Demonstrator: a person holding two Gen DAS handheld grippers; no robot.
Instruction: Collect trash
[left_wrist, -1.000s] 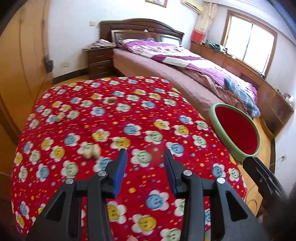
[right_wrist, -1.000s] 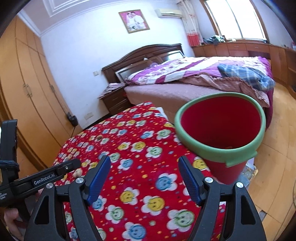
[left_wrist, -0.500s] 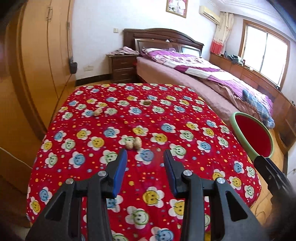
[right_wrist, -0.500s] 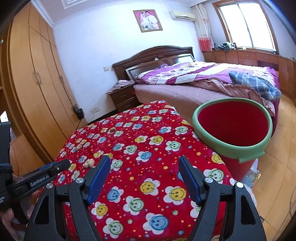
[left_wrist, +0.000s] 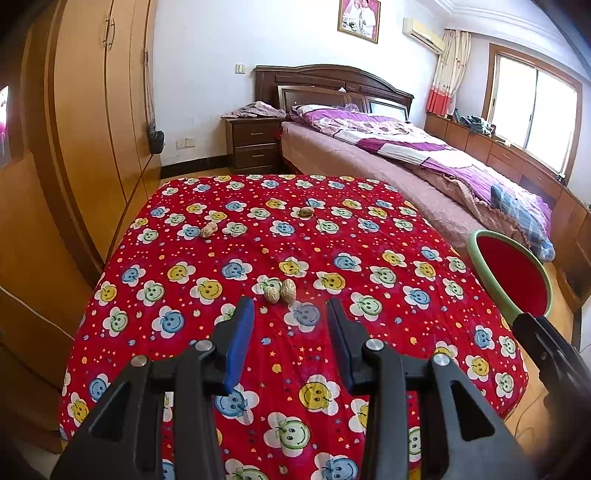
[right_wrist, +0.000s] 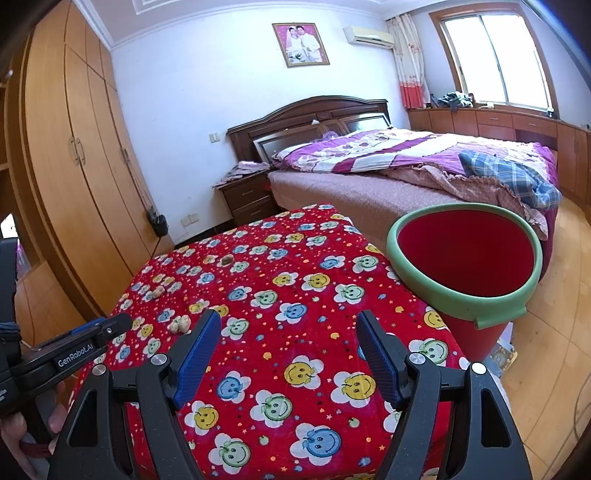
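**Both tools empty above the worktop, shells ahead**

Your worktop (left_wrist: 388, 280) fills the middle of both views under its red smiley-flower cloth. The red bin (right_wrist: 466, 254) with the green rim stands at the worktop's right edge, right of centre in your right view. Your right tool (right_wrist: 288, 350) hangs wide open, nothing between its pads. Your left tool (left_wrist: 290, 332) is partly open, also empty (pads apart). A pair of peanut shells (left_wrist: 280, 291) lies just beyond its tips; two single shells (left_wrist: 208, 230) (left_wrist: 306, 211) sit further up the frame.
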